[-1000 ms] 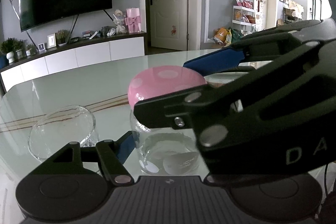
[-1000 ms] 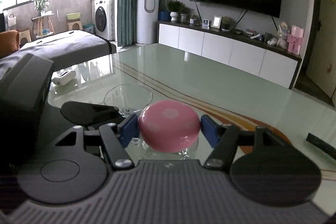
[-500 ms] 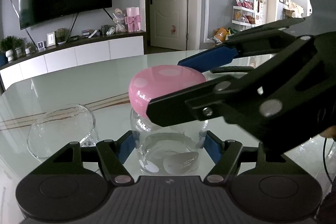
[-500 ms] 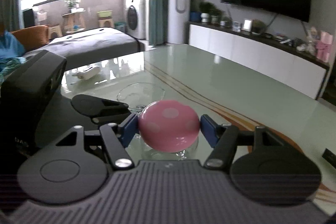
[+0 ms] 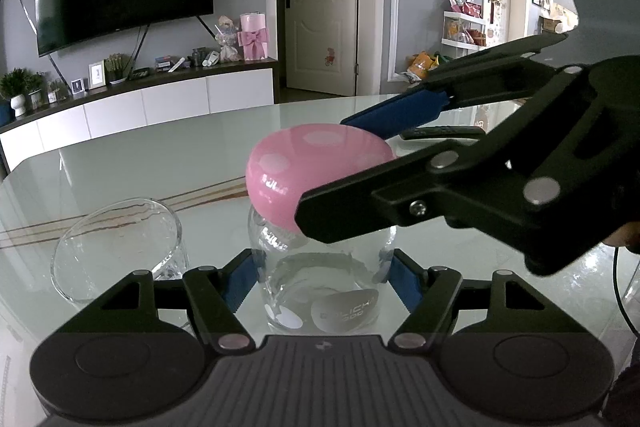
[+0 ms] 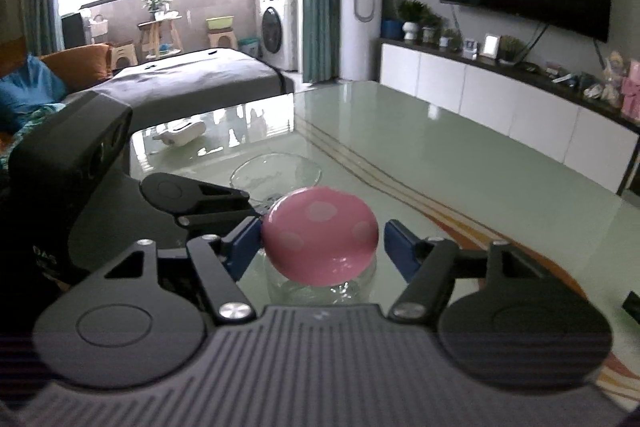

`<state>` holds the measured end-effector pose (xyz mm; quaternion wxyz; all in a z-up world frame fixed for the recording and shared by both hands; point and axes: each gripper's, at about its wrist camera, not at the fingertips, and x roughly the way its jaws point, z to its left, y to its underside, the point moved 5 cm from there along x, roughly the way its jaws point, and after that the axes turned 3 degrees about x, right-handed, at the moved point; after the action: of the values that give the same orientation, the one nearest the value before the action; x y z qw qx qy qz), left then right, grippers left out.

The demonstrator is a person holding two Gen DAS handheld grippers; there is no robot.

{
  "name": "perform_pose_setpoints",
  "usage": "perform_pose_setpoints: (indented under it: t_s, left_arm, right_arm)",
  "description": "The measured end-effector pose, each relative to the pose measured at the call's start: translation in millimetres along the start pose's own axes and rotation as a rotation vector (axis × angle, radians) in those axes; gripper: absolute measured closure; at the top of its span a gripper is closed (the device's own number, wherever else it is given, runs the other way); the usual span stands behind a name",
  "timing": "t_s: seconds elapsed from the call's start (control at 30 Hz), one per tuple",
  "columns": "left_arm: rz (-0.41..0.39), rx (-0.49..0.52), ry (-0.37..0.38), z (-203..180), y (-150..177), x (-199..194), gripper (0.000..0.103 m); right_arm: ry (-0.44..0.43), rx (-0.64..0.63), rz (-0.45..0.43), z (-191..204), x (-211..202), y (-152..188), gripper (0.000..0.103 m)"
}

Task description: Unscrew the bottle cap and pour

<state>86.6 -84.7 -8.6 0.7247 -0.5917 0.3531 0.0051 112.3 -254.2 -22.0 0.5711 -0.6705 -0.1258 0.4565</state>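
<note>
A clear glass bottle [image 5: 320,279] with a pink spotted cap [image 5: 312,163] stands upright on the glass table [image 5: 160,167]. My left gripper [image 5: 322,283] is shut on the bottle's body, its blue pads pressing both sides. My right gripper [image 6: 320,241] reaches in from the right at cap [image 6: 320,233] height, and its jaws are opening. The cap sits between them: the left pad is still at the cap's edge, while a gap shows at the right pad. In the left wrist view the right gripper's lower finger [image 5: 360,211] covers part of the cap.
An empty glass cup [image 5: 116,251] stands just left of the bottle, also visible behind the cap as a glass cup [image 6: 276,175]. A dark remote [image 5: 440,133] lies behind the bottle. A white object [image 6: 180,137] lies at the table's far edge.
The right gripper's pads, tight on the cap in both earlier frames, have spread, and a gap shows on the right side. Its view has swung leftward. The left gripper and bottle stayed still.
</note>
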Motion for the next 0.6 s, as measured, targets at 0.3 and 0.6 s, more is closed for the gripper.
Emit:
perform_pose_setpoints:
  t_s: [0.3, 0.6]
  left_arm:
    - [0.0, 0.0, 0.0, 1.2, 1.0, 0.6, 0.029]
    - [0.0, 0.0, 0.001, 1.6, 1.2, 0.3, 0.029]
  right_arm:
    - [0.131, 0.005, -0.017, 14.6, 1.9, -2.7, 0.027]
    - [0.246, -0.019, 0.017, 26.8, 18.2, -0.4, 0.035]
